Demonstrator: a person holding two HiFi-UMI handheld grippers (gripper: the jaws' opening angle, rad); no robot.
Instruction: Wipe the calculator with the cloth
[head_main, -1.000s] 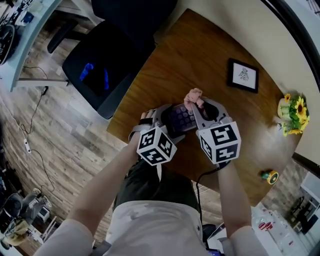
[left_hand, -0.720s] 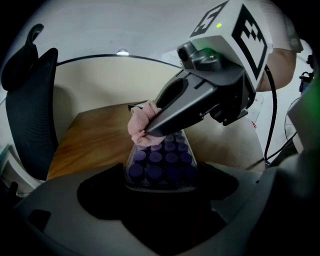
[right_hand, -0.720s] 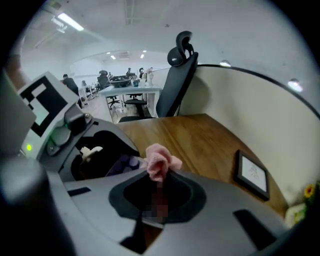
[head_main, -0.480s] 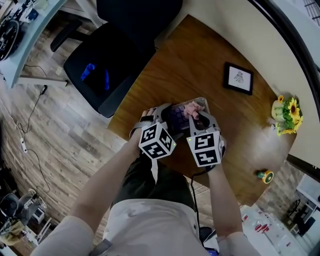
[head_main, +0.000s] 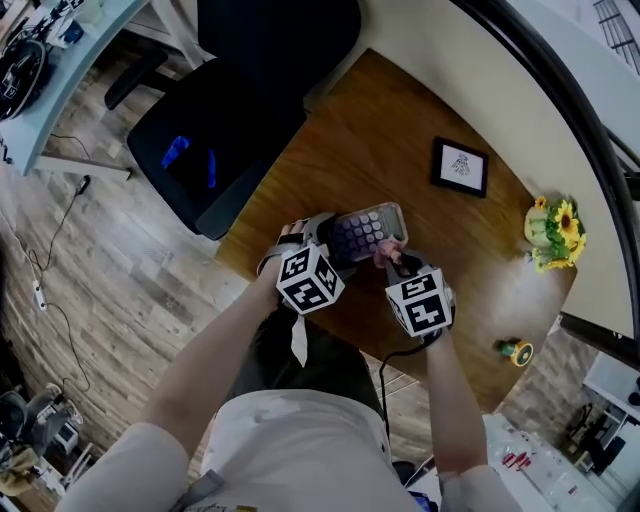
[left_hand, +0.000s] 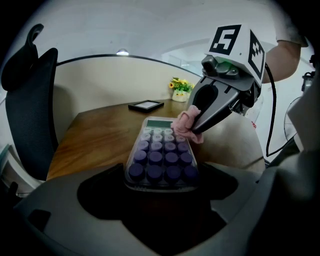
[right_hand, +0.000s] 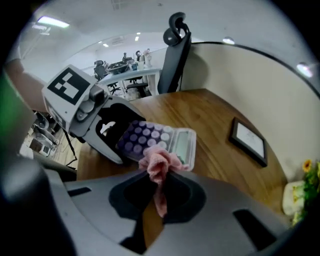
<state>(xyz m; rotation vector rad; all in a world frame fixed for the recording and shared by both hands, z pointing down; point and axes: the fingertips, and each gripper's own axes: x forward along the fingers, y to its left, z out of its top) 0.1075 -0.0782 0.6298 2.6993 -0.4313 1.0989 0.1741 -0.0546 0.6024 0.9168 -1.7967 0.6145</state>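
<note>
chair: black office chair off the table's far-left corner, seat facing in
table: brown wooden top, curved pale partition behind it
left gripper: jaws closed on the calculator's near end, key-side up; marker cube sits over the table's near edge
calculator: clear case, purple round keys, display at the far end; near the table's front edge, between the two grippers. Can't tell if its underside rests on the wood
cloth: small pink wad, touching the calculator's right side up by the top key rows, just below the display; a loose tail hangs down between the right jaws
right gripper: jaws pinched on the cloth, tip angled down onto the calculator's right edge; sits just right of the left gripper
picture frame: black frame, white insert, lying flat, well apart from the calculator on the far-right side
flowers: yellow bunch in a pale pot, by the partition at the right edge
small item: yellow-green thing at the near-right corner, too small to identify
</note>
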